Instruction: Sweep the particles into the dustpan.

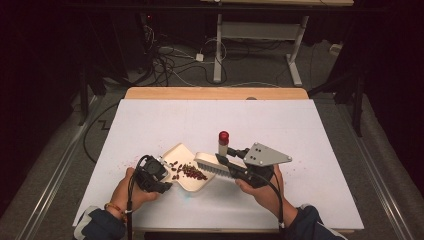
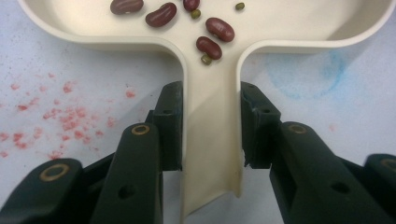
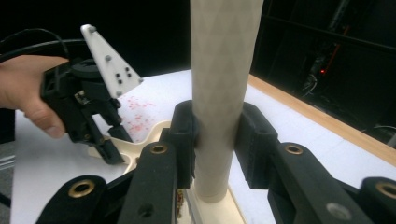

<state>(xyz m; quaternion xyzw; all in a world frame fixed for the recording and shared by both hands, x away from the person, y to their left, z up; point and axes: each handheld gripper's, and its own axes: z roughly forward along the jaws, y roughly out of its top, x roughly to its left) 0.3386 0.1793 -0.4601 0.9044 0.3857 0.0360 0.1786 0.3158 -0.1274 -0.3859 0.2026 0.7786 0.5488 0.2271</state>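
Observation:
A cream dustpan [image 1: 181, 152] lies on the white table with dark red beans [image 1: 190, 171] and a few small green ones inside. My left gripper [image 1: 167, 184] is shut on the dustpan's handle [image 2: 210, 154], one pad pressed against each side of it; the beans [image 2: 219, 29] lie just ahead in the pan. My right gripper [image 1: 230, 164] is shut on the brush's upright cream handle [image 3: 224, 70], which ends in a red tip [image 1: 223, 135]. The brush head [image 1: 212, 166] rests at the pan's right edge. The left gripper [image 3: 112, 149] also shows in the right gripper view.
Red specks [image 2: 65, 116] and a faint blue stain [image 2: 308, 74] mark the white table cover [image 1: 280, 125]. A wooden edge [image 1: 215, 93] runs along the table's far side. Beyond it are cables and a desk frame [image 1: 218, 50] on the floor.

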